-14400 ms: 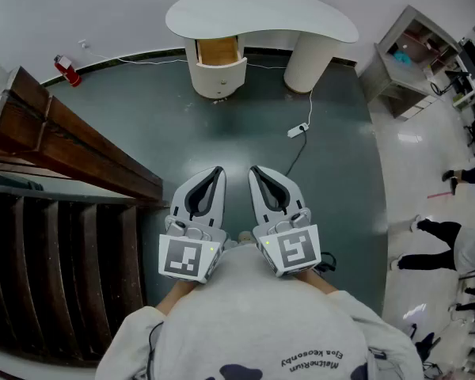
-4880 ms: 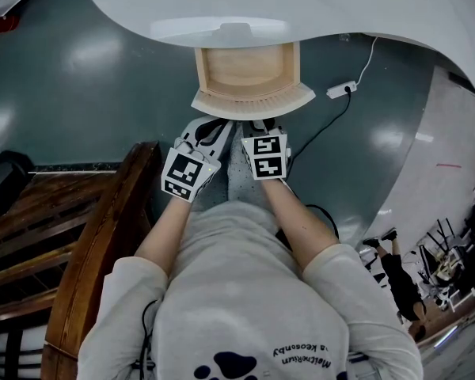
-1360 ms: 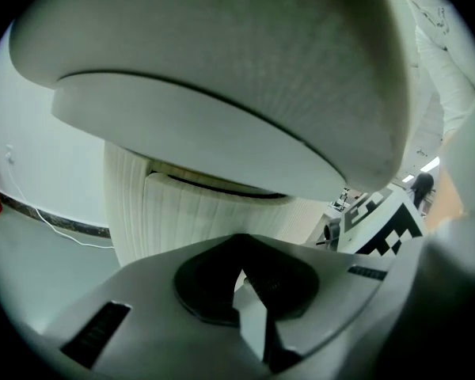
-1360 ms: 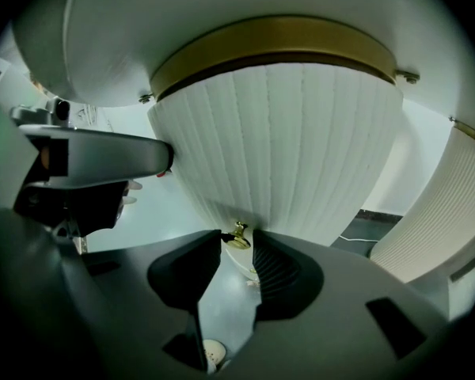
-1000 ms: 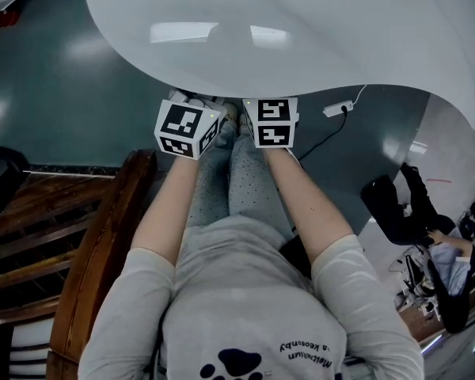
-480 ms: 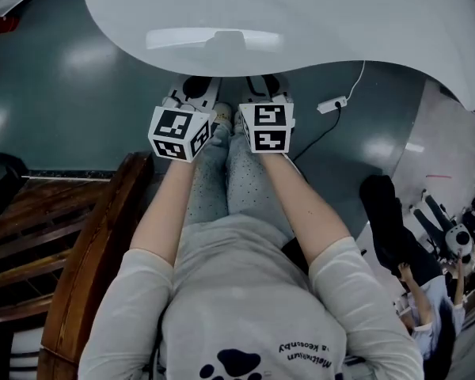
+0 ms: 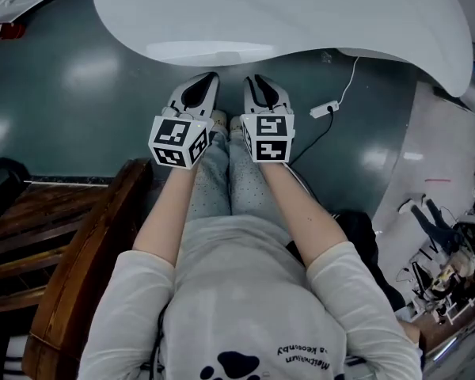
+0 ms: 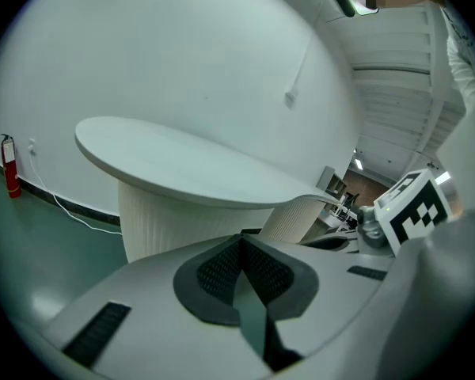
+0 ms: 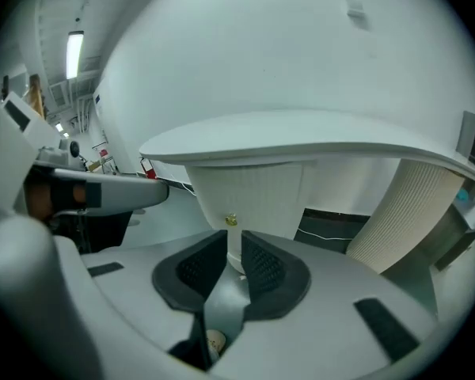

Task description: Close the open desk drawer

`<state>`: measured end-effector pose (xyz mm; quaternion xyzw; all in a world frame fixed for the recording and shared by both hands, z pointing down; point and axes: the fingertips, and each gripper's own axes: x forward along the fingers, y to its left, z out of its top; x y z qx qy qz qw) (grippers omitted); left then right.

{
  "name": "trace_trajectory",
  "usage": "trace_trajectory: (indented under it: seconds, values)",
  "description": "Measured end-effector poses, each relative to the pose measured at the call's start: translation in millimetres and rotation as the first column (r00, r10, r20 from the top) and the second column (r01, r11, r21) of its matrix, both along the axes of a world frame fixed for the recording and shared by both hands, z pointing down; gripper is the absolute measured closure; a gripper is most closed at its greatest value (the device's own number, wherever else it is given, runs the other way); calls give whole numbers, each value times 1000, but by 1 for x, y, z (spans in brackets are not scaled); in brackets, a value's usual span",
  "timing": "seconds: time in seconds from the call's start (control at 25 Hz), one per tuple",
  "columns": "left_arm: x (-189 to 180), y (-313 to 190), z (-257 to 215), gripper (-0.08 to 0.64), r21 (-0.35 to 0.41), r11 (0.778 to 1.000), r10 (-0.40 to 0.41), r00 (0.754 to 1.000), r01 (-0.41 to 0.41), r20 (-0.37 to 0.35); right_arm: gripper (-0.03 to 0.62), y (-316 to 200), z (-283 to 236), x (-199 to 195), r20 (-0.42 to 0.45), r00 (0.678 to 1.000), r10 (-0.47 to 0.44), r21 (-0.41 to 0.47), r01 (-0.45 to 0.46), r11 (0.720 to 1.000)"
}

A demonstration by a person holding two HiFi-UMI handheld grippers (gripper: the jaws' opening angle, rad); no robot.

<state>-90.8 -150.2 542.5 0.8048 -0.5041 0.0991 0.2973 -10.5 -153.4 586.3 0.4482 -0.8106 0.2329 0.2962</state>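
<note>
Head view, nearest first: the left gripper (image 7: pixel 212 77) and right gripper (image 7: pixel 252 79) hang side by side above the person's legs (image 7: pixel 226 184), at six o'clock of the white surface (image 7: pixel 301 14), touching nothing. The left jaws are pressed together, empty. The right jaws have just been closing and stand a narrow slit apart, nothing between them. Farther off, at twelve o'clock in the right gripper view, the drawer (image 9: pixel 253 204) with its brass knob (image 9: pixel 231 220) seems flush, though its seams are hard to make out. The closing looks done; next comes only a check, or a last push if it stands proud.

Bright even lt, fisheye edge distortion
</note>
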Motion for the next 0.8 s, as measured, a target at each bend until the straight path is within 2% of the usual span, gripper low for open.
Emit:
trace_trajectory:
  seconds: [0.24, 0.48, 0.64, 0.8]
  values:
    - [13, 13, -31, 554, 16, 1000, -11, 1000, 12, -9, 571, 14, -27, 14, 15, 1000, 7, -4, -7, 1000]
    - [16, 34, -60, 552, 24, 1000, -18, 1000, 18, 0, 577, 26, -64, 17, 55, 998, 10, -2, -10, 1000]
    - [14, 41, -83, 552, 30, 999, -17, 1000, 17, 4, 577, 28, -99, 10, 57, 998, -37, 60, 34, 998]
    - [17, 37, -111, 552, 67, 998, -5, 999, 3, 39, 577, 24, -133, 6, 53, 996, -71, 129, 64, 990]
